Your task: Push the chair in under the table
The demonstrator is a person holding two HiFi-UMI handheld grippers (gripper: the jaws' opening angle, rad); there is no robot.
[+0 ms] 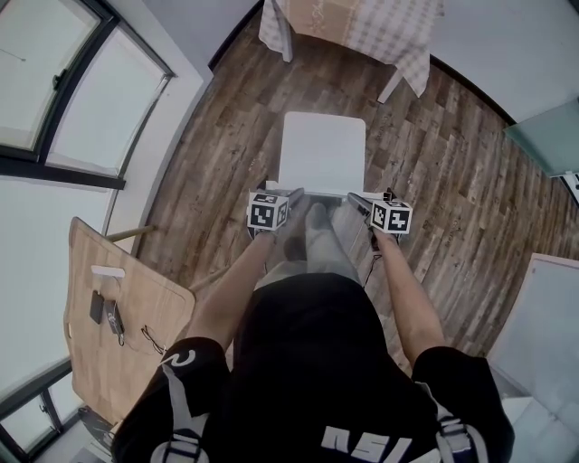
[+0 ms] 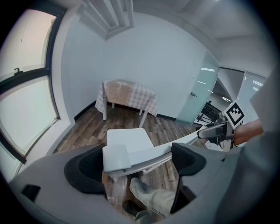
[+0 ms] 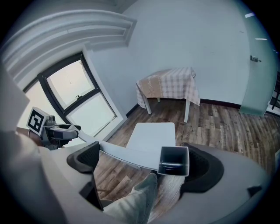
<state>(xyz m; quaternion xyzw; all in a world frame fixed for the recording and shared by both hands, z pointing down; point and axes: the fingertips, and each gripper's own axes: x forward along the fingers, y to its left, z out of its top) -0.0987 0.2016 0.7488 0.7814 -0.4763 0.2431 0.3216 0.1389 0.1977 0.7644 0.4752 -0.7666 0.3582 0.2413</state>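
Observation:
A white chair (image 1: 322,149) stands on the wood floor, its seat facing a table with a checked cloth (image 1: 362,27) and well apart from it. Both grippers are at the top rail of its backrest. My left gripper (image 1: 291,197) is at the rail's left end (image 2: 116,157), which lies between wide-set jaws (image 2: 135,164); neither pad presses on it. My right gripper (image 1: 355,201) stands open around the rail's hollow right end (image 3: 175,161), which lies close to one pad. The table (image 3: 170,83) shows beyond the seat (image 3: 153,133).
The person's legs and a shoe (image 2: 151,197) are right behind the chair. A wooden desk (image 1: 118,307) with small devices is at the lower left under the windows. A frosted glass door (image 2: 201,94) is to the right of the table.

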